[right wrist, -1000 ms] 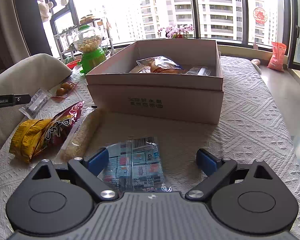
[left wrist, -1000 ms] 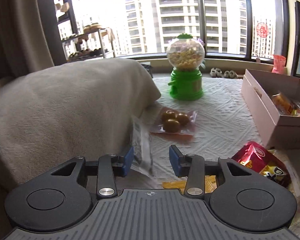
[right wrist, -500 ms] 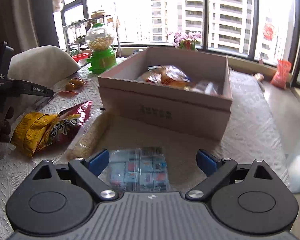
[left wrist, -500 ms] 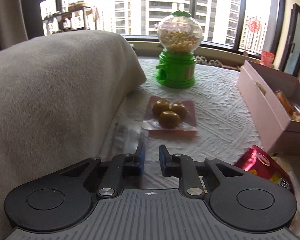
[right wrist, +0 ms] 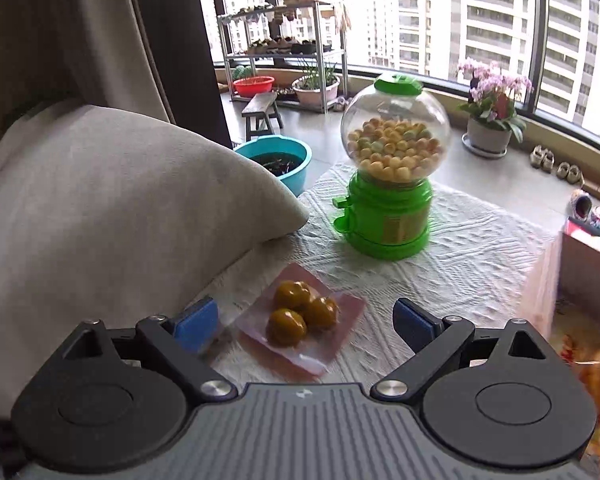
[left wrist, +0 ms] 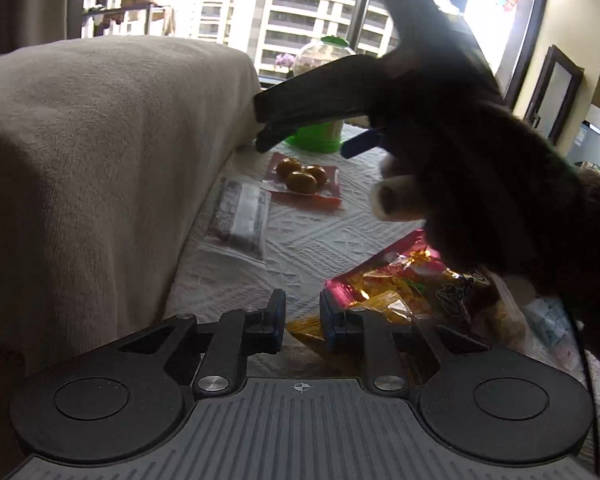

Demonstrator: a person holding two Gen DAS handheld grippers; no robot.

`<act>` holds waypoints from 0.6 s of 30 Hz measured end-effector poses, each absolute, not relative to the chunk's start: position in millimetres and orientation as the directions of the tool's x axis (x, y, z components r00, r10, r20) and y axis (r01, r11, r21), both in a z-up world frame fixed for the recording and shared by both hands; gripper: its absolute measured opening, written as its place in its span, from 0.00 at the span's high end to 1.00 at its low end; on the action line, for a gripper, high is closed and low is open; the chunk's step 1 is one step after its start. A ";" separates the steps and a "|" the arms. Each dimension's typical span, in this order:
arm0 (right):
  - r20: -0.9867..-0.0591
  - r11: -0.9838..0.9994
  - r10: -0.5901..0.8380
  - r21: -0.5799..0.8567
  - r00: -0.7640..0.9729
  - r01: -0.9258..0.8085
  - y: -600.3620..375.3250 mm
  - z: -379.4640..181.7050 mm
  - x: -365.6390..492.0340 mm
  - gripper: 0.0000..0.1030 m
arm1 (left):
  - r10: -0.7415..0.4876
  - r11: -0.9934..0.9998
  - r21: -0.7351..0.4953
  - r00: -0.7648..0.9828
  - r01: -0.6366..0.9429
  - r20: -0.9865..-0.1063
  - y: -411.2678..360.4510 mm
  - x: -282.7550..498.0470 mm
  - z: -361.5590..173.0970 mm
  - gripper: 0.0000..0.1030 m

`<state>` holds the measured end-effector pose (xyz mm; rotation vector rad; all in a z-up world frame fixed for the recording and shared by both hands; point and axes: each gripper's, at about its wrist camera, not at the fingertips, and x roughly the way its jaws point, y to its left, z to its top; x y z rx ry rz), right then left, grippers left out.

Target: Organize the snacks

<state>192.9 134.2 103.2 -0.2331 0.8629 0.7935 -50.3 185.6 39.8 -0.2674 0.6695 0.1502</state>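
Right claw point(right wrist: 305, 322) swung over egg packet point(right wrist: 300, 322) — lying diagonal

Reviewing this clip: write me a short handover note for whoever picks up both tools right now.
Left tool: nearly shut, jaws opening, nothing between them; it sits above the edge of the red-and-yellow chip bag.
Right tool: wide open, empty, poised over the packet of three brown marinated eggs, not touching.
On the white tablecloth: egg packet, a clear-wrapped packet beside the beige cushion, chip bag, green candy dispenser.
Done: the cardboard box is only at the frame edge, contents unclear.
Left: grip the egg packet, box it, then the remaining packets.
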 end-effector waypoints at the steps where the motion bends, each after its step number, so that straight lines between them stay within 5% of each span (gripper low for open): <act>1: -0.760 0.705 0.524 0.132 0.386 -0.697 148.7 94.9 199.7 0.08 | 0.050 0.954 -0.201 0.779 -0.223 -0.626 185.9 -53.8 39.5 0.75; 9: -0.814 0.631 0.430 -0.038 0.390 -0.775 182.9 71.9 184.5 0.11 | 0.046 0.949 -0.221 0.792 -0.225 -0.608 200.6 -65.7 36.5 0.75; 18: -0.869 0.551 0.416 0.006 0.268 -0.835 129.3 83.9 150.6 0.14 | 0.047 0.954 -0.207 0.794 -0.215 -0.606 205.5 -62.3 42.4 0.75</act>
